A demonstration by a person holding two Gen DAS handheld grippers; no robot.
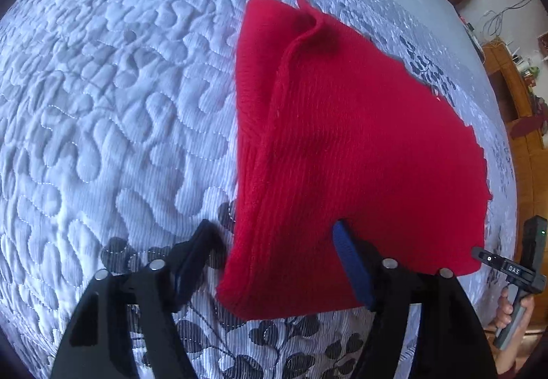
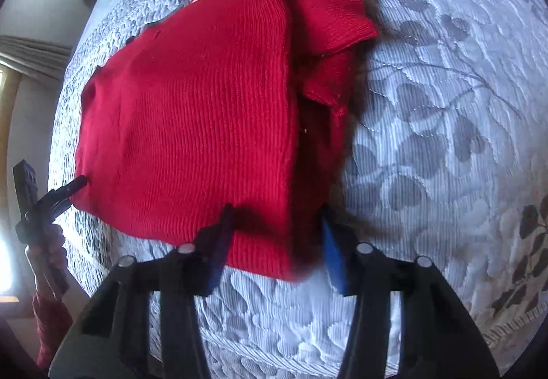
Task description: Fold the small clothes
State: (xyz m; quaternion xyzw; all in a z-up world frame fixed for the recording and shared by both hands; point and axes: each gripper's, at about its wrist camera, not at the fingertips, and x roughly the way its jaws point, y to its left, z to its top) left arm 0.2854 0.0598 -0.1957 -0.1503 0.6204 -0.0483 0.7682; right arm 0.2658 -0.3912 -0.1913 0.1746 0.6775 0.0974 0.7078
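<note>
On the quilt (image 2: 428,98), the red sweater's (image 2: 205,105) folded-under layers are hidden.

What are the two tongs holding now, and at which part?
Nothing is held. Both the left tongs and the right tongs stand open over the near edge of the folded red knitted garment.

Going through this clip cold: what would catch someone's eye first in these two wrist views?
The bright red knitted garment, already folded into a rough block, lies on a pale quilted bedspread with grey leaf patterns. Both grippers stand open at its near edge: the left gripper straddles one near corner, the right gripper the other. On the right wrist view a sleeve cuff pokes out from the fold's far right side.
</note>
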